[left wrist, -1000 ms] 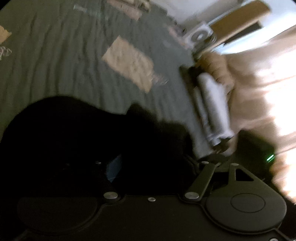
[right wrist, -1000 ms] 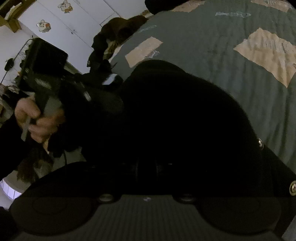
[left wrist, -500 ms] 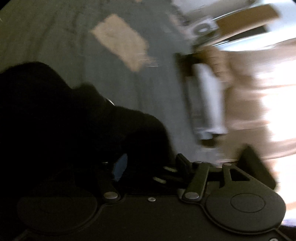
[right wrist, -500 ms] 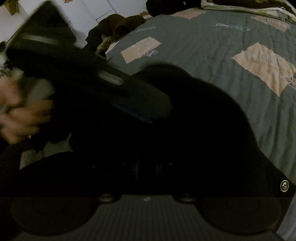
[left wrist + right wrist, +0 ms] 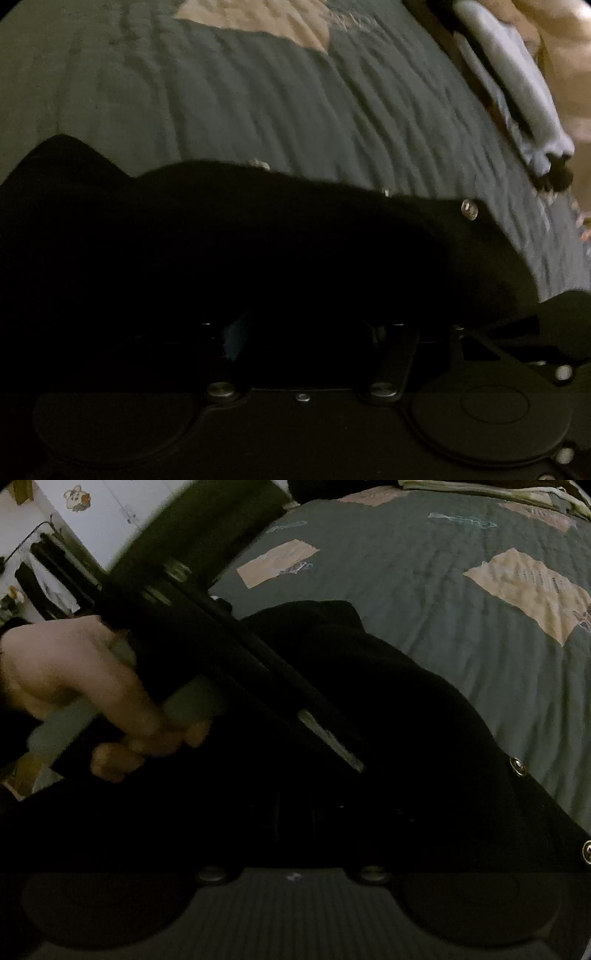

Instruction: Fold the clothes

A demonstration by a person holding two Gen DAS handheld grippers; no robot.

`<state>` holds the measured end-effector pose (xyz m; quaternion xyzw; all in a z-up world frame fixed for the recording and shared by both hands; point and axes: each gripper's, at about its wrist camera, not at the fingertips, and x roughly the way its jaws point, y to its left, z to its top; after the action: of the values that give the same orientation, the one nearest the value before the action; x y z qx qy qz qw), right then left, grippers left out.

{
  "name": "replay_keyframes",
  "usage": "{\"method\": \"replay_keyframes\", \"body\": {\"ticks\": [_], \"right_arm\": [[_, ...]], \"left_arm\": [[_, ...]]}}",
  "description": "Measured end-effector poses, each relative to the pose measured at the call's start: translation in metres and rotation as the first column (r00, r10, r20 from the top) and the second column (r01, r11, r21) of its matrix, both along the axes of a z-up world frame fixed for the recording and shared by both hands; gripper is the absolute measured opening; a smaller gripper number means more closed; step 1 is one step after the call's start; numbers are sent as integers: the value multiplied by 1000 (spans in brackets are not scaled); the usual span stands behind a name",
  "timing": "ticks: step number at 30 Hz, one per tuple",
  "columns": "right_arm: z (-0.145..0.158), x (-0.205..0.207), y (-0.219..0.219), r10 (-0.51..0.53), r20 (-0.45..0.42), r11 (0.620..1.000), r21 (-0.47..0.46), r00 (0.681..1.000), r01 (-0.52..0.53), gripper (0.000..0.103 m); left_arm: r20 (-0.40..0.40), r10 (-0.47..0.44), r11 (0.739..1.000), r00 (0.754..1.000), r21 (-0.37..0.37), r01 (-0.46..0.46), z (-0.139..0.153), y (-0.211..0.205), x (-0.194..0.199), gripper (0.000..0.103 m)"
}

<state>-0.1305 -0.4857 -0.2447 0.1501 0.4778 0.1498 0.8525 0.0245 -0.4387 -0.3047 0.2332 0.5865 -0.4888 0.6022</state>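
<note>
Left tool (image 5: 332, 749): partly spread, jaws closing, angled steeply down over the black garment (image 5: 258, 251); fingertips lost in dark cloth, so contact or cloth between the jaws cannot be told. Gripped by a bare hand (image 5: 85, 686) on a pale handle, seen in the right wrist view.

Right tool (image 5: 291, 812): fingers buried in darkness; clenched nearly to the narrowest. Whether cloth is pinched cannot be told from the frames.

Black garment: lying on the grey-green bedspread (image 5: 240, 103) at the bed's near edge, metal snaps (image 5: 517, 766) along its right-hand border. Tan patches (image 5: 532, 587) printed on the bedspread beyond.

Against the earlier frame: left tool now lower and much nearer the garment, crossing in front of the right camera; jaws narrower than before. Right tool unchanged in spread.
</note>
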Motion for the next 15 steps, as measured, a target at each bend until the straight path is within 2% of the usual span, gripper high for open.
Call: {"method": "replay_keyframes", "body": {"ticks": [1, 4, 8, 10, 11, 15], "right_arm": [[0, -1, 0, 3, -1, 1000, -2, 1000, -3, 15], [2, -4, -5, 1, -7, 1000, 6, 1000, -1, 16], [18, -14, -25, -39, 6, 998, 45, 999, 39, 21], [29, -21, -38, -65, 13, 995, 72, 998, 64, 32], [34, -25, -45, -78, 16, 993, 86, 997, 76, 40], [59, -33, -78, -177, 63, 973, 159, 982, 165, 53]], "left_arm": [[-10, -5, 1000, 1000, -7, 5, -1, 0, -2, 29], [-61, 22, 998, 998, -54, -25, 2, 4, 3, 15], [-157, 87, 985, 984, -136, -109, 11, 20, 18, 10], [-191, 99, 976, 977, -175, -133, 18, 28, 24, 9], [-207, 98, 972, 973, -190, -138, 22, 31, 25, 9], [-234, 73, 957, 969, -257, -134, 38, 40, 20, 9]]}}
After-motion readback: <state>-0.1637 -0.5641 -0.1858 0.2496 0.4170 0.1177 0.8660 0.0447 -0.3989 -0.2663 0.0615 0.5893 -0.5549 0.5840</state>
